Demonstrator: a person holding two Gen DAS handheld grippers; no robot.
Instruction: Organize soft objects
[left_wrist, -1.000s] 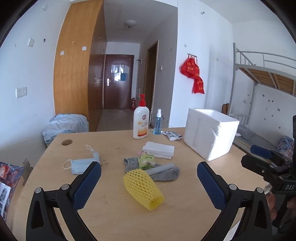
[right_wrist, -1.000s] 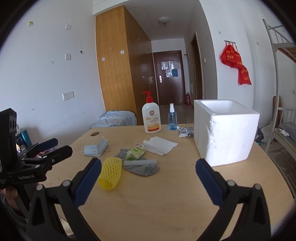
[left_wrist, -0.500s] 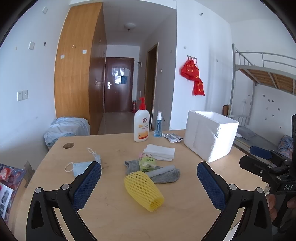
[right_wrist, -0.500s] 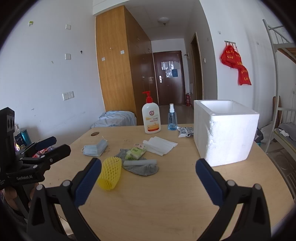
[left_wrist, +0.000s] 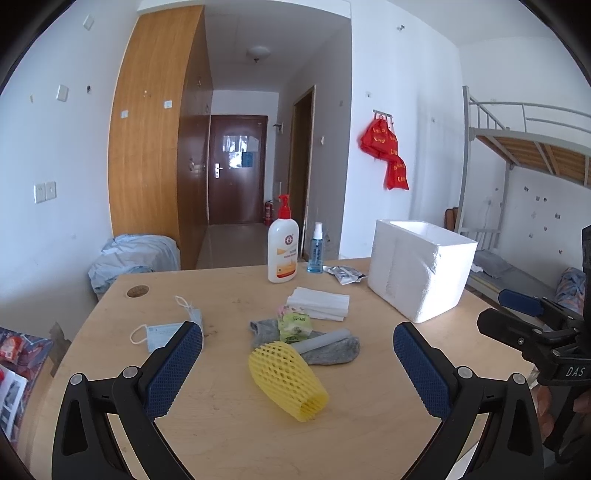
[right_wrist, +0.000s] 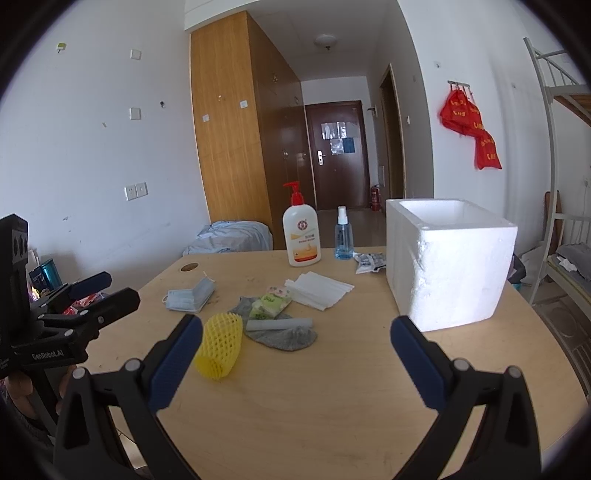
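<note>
On the wooden table (left_wrist: 229, 435) lie a yellow foam net sleeve (left_wrist: 287, 380) (right_wrist: 219, 344), a grey sock (left_wrist: 325, 349) (right_wrist: 284, 334) with a grey foam stick (left_wrist: 320, 340) and a green tissue pack (left_wrist: 293, 325) on it, a stack of white tissues (left_wrist: 319, 302) (right_wrist: 319, 290) and a blue face mask (left_wrist: 162, 330) (right_wrist: 190, 295). A white foam box (left_wrist: 419, 271) (right_wrist: 448, 258) stands open at the right. My left gripper (left_wrist: 297, 365) is open and empty, held above the table's near edge. My right gripper (right_wrist: 297, 360) is open and empty, also short of the objects.
A lotion pump bottle (left_wrist: 283, 245), a blue spray bottle (left_wrist: 315, 251) and a foil packet (left_wrist: 345, 273) stand at the table's far edge. A round cable hole (left_wrist: 137, 291) is at the far left. A bunk bed (left_wrist: 528, 147) is at the right.
The left gripper has pulled back and tilted up slightly, so the objects sit a little farther off. The right gripper has barely moved. Both stay open.
</note>
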